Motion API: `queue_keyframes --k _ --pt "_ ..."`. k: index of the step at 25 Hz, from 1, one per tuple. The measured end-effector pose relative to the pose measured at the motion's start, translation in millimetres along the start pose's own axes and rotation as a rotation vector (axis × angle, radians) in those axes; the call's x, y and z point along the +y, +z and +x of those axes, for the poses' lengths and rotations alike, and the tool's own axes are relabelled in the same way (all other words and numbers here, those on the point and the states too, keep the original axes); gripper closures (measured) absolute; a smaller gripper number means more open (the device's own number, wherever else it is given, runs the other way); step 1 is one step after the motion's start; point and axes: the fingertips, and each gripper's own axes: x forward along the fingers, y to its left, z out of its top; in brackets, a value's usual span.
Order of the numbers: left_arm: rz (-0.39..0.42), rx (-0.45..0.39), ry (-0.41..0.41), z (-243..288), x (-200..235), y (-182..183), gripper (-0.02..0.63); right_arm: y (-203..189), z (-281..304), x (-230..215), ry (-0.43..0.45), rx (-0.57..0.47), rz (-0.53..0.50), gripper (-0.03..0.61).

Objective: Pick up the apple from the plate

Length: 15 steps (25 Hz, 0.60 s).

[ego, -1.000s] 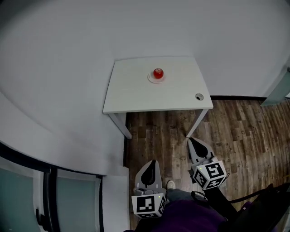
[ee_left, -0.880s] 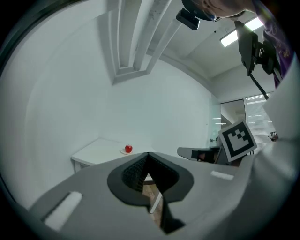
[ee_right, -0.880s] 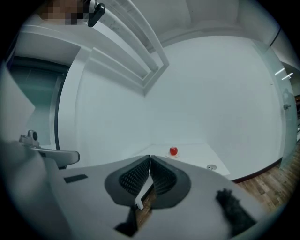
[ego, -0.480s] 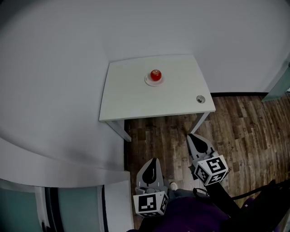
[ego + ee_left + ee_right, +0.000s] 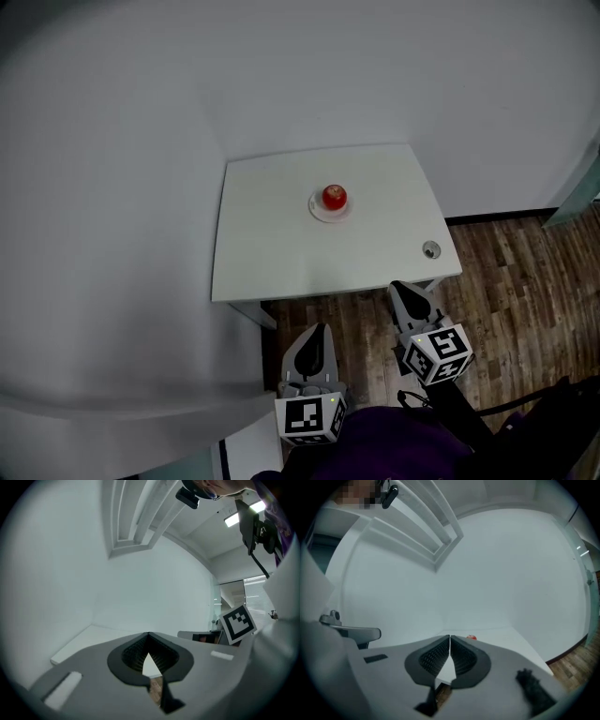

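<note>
On table (image 5: pixel 281 244), near centre — red apple (image 5: pixel 334 195) sits on small plate (image 5: pixel 320 214). From apple, left gripper (image 5: pixel 316 330) at 6 o'clock, right gripper (image 5: pixel 401 287) at 5 o'clock — both over wood floor (image 5: pixel 506 272), well apart from it. Both jaw pairs closed, empty.

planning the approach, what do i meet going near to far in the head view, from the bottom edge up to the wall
left gripper → right gripper → table → small round fitting → apple on its plate → wall
</note>
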Motion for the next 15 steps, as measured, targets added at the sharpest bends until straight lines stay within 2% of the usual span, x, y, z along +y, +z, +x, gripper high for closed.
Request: queue_keyframes --k 9,15 --pt "-0.017 0.021 -0.012 59.6 72.9 9.4 0.606 5.8 87.8 -6.0 -0.053 0.009 0.017 0.566" --pt "-0.038 0.043 -0.023 85.2 90.8 5.6 0.606 2.4 117.3 -13.7 -0.060 0.037 0.020 0.566"
